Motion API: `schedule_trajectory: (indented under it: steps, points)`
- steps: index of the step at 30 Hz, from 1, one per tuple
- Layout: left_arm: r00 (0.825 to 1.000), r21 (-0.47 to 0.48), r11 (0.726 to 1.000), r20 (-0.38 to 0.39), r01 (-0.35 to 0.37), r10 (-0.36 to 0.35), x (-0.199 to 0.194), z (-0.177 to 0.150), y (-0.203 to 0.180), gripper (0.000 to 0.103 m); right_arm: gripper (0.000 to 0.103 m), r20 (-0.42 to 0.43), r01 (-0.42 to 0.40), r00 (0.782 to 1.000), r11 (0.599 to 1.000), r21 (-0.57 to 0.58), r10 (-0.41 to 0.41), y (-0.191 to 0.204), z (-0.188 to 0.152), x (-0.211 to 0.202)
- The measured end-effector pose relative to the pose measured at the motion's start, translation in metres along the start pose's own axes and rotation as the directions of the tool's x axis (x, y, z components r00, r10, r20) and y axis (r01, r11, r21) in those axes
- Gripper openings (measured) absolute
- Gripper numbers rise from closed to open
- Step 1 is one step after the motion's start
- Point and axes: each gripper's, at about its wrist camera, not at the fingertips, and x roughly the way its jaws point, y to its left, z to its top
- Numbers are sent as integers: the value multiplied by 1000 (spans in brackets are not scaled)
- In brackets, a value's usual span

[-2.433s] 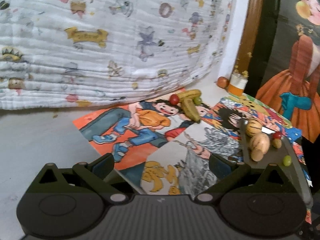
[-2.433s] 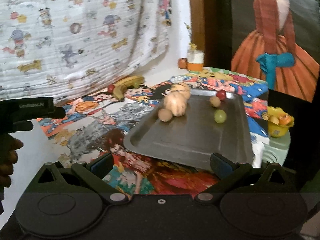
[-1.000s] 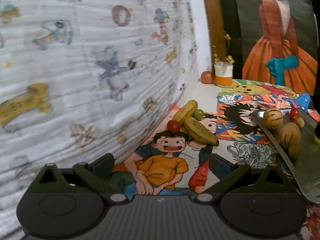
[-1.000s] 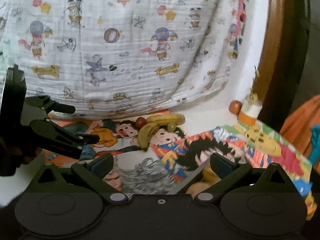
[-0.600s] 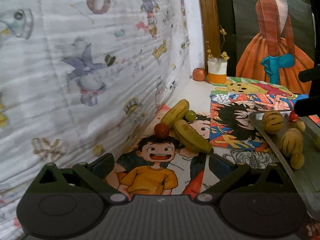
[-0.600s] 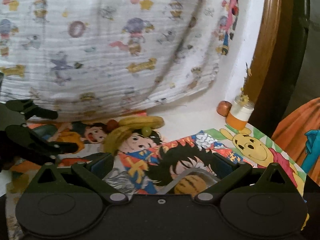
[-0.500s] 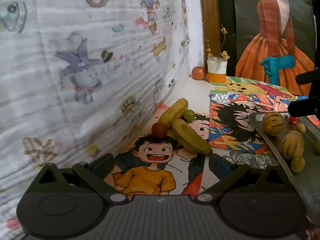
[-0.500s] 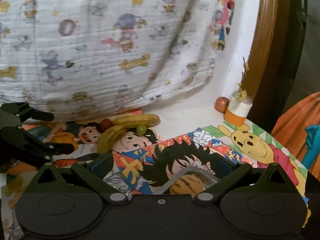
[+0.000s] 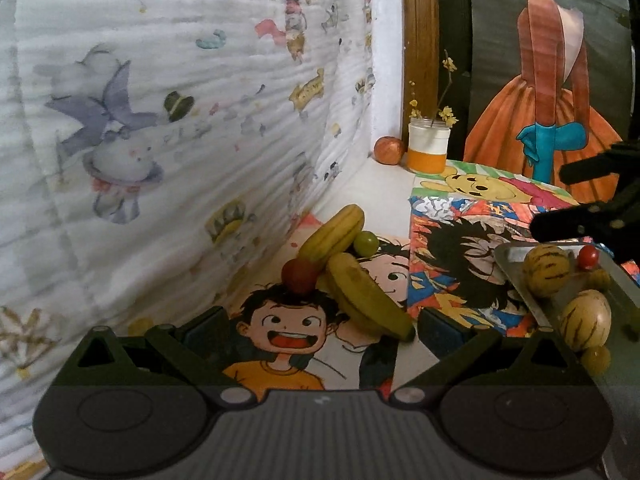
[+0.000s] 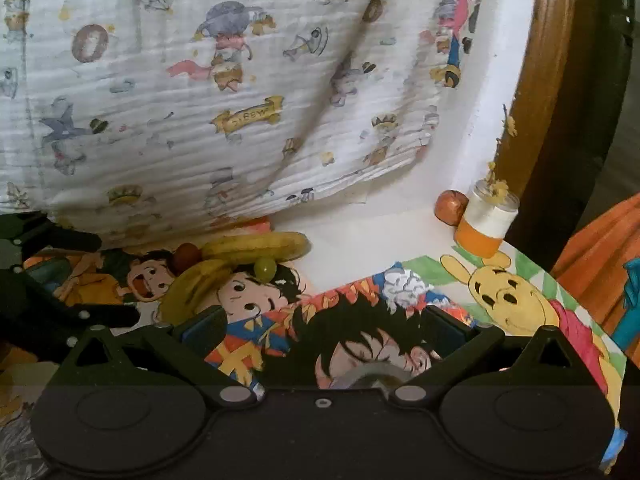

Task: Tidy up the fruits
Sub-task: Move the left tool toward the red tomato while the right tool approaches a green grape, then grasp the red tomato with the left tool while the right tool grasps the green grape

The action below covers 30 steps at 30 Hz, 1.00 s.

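Observation:
Two yellow bananas (image 9: 368, 296) lie crossed on the cartoon-print cloth, with a red round fruit (image 9: 300, 276) and a green grape (image 9: 366, 242) touching them. My left gripper (image 9: 322, 324) is open just short of the near banana, nothing between its fingers. On the right a grey metal tray (image 9: 516, 276) carries two striped melons (image 9: 548, 270), a cherry tomato (image 9: 588, 256) and a small yellow fruit (image 9: 596, 358). My right gripper (image 10: 324, 330) is open and empty above the tray's far rim (image 10: 372, 376), facing the bananas (image 10: 256, 246). Its fingers (image 9: 580, 220) show above the tray.
A quilted printed blanket (image 9: 180, 120) rises as a wall on the left, close behind the bananas. At the back stand an orange-and-white jar (image 9: 428, 146) with twigs and an orange fruit (image 9: 389, 150). A wooden post (image 10: 536, 92) and a painting (image 9: 552, 80) close the right side.
Both grippers have moved forward toward the bananas, which look larger now. The right wrist view has slid past the tray, so only its rim shows. Both stay open.

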Motion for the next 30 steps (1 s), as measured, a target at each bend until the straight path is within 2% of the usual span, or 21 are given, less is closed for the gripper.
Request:
schedule_trajectory:
  steps: [3, 9, 13, 17, 21, 30]
  points:
    - [1000, -15, 1000, -4, 11, -11, 3, 1, 0, 103, 102, -26, -16, 1000, 1000, -10, 16, -5, 12, 12]
    - [999, -73, 996, -9, 48, -49, 10, 3, 1, 103, 102, -88, -88, 992, 995, 55, 92, -21, 38, 38]
    - [999, -85, 995, -4, 51, -51, 16, 7, 2, 103, 102, -141, -143, 978, 988, 65, 150, -25, 57, 60]
    - [998, -117, 991, -3, 57, -58, 22, 9, 4, 103, 102, -176, -197, 964, 980, 26, 199, -23, 70, 82]
    - [999, -151, 987, -1, 54, -54, 28, 10, 9, 103, 102, -194, -201, 961, 979, -13, 195, -21, 68, 100]
    - [999, -194, 981, -16, 24, -28, 32, 8, 26, 103, 95, -219, -212, 955, 976, -44, 198, -12, 49, 120]
